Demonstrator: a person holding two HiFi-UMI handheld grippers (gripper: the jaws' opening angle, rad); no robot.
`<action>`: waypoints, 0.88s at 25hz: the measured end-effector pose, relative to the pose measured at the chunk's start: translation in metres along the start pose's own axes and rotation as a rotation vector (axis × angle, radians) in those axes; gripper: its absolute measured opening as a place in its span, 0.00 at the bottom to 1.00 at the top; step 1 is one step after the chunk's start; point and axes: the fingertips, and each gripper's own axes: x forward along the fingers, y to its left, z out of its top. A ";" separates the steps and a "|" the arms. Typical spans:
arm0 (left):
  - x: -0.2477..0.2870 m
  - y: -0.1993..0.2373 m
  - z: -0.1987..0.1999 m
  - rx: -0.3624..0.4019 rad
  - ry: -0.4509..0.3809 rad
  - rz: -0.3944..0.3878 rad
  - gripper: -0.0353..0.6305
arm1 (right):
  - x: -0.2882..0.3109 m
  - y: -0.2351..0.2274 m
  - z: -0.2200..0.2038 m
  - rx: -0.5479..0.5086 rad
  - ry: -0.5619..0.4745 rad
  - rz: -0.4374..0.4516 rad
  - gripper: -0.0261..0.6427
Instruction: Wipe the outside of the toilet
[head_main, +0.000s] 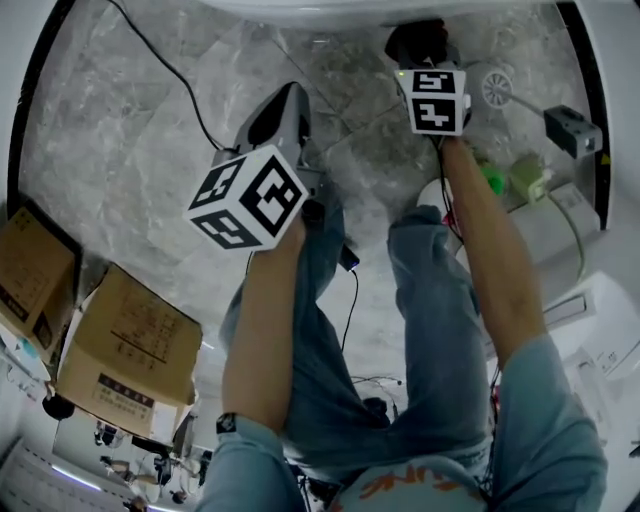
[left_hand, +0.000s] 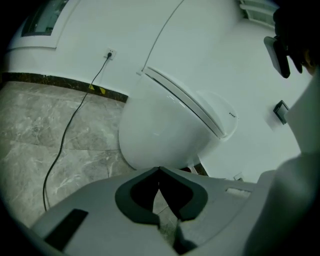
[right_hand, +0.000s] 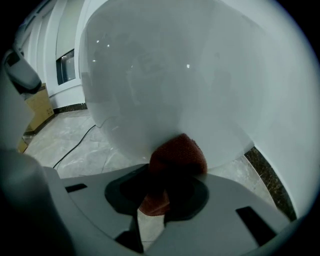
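The white toilet (left_hand: 165, 125) stands on the marble floor with its lid down; its bowl (right_hand: 175, 85) fills the right gripper view. My right gripper (right_hand: 172, 165) is shut on a reddish-brown cloth (right_hand: 177, 155), and the cloth presses against the lower outside of the bowl. In the head view the right gripper (head_main: 420, 45) reaches under the toilet rim (head_main: 330, 8) at the top edge. My left gripper (left_hand: 159, 172) is shut with nothing in it and hangs apart from the toilet, over the floor; in the head view the left gripper (head_main: 285, 110) is at centre left.
A black cable (left_hand: 70, 125) runs from a wall socket (left_hand: 110, 54) across the floor. Cardboard boxes (head_main: 120, 345) stand at the left. The person's legs (head_main: 420, 330) are below the grippers. A floor drain (head_main: 496, 88), green bottles (head_main: 528, 178) and white items lie at the right.
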 end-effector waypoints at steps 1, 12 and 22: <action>-0.003 0.004 0.003 -0.015 -0.011 -0.001 0.05 | 0.000 0.006 0.001 0.001 0.001 -0.003 0.16; -0.028 0.034 0.038 -0.019 -0.133 0.041 0.05 | -0.006 0.086 0.022 -0.055 -0.017 0.050 0.16; -0.049 0.063 0.051 0.030 -0.164 0.116 0.05 | -0.019 0.180 0.070 -0.202 -0.101 0.243 0.16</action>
